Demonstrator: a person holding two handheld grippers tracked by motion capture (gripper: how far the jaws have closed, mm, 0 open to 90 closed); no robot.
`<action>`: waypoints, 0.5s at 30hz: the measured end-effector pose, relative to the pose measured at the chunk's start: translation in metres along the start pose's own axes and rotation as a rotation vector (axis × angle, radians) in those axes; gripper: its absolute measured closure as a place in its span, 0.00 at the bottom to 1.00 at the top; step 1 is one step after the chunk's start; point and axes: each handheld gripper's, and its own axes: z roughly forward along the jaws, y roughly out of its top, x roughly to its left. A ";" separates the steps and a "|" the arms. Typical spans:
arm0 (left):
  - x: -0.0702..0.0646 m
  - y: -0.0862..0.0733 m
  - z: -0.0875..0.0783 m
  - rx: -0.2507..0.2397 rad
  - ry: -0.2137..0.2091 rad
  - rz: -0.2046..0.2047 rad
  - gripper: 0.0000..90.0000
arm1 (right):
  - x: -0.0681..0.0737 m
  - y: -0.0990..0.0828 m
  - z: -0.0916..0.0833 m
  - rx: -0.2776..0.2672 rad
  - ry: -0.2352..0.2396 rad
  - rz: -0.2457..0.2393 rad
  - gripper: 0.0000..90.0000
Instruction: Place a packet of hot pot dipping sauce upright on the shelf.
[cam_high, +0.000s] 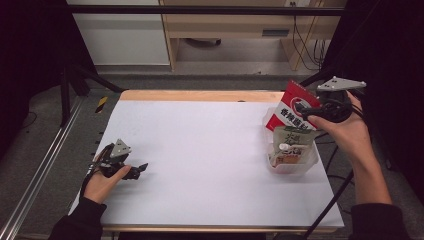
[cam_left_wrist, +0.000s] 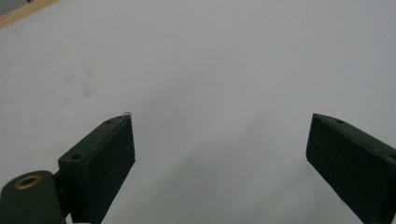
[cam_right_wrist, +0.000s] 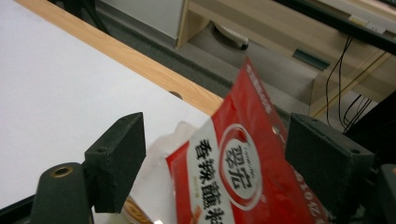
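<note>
White table (cam_high: 200, 150) lies bare from its left edge to the clear tray (cam_high: 310, 162) at its right edge, which holds a red packet (cam_high: 290, 107) and green packet (cam_high: 292, 142); both tongs, left (cam_high: 142, 167) and right (cam_high: 300, 106), gape, gripping nothing.

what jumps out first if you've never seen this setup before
The red packet with white lettering catches the eye first, standing tilted in a clear plastic container at the right of the white table, between the open jaws of the right gripper. A pale green pouch sits in front of it in the same container. Far off at the left edge, the left gripper rests open.
</note>
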 end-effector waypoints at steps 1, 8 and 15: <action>0.000 0.000 0.000 0.000 -0.001 -0.001 0.09 | 0.006 0.002 -0.001 -0.003 0.006 -0.007 0.23; 0.001 -0.001 0.000 -0.003 -0.001 -0.005 0.09 | 0.054 0.006 -0.006 -0.034 0.074 -0.036 0.20; 0.001 -0.001 0.000 0.004 0.001 0.002 0.09 | 0.103 0.000 0.005 -0.033 0.159 -0.050 0.18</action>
